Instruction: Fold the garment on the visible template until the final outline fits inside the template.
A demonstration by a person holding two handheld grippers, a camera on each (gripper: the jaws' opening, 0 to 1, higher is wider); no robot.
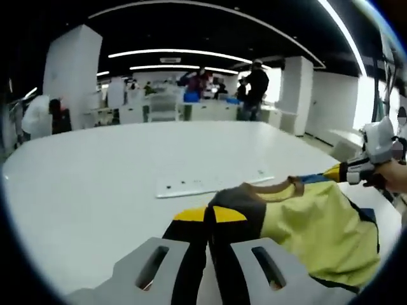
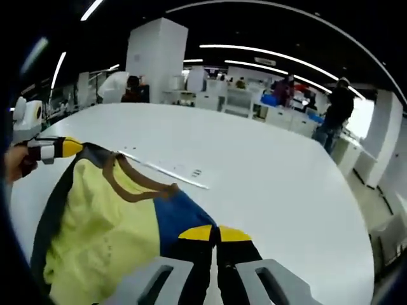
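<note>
The yellow T-shirt is gripped at opposite shoulders by the left hand-held gripper and right hand-held gripper, both clenched on fabric. It is held above the desk. Laying it on the white template appears to be next.

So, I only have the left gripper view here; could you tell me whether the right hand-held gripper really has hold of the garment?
Observer: Yes. In the right gripper view, the right hand-held gripper has its yellow tips shut together on dark fabric of the garment.
Operator: Thank you. What lies next to that grip? I see barely a sliver of blue.
Observer: A broad blue panel runs from the brown collar down to those tips.
Operator: And how does my own grip look from over there?
Observer: The left hand-held gripper pinches the garment's dark edge at its far corner, beside the pale yellow panel.
</note>
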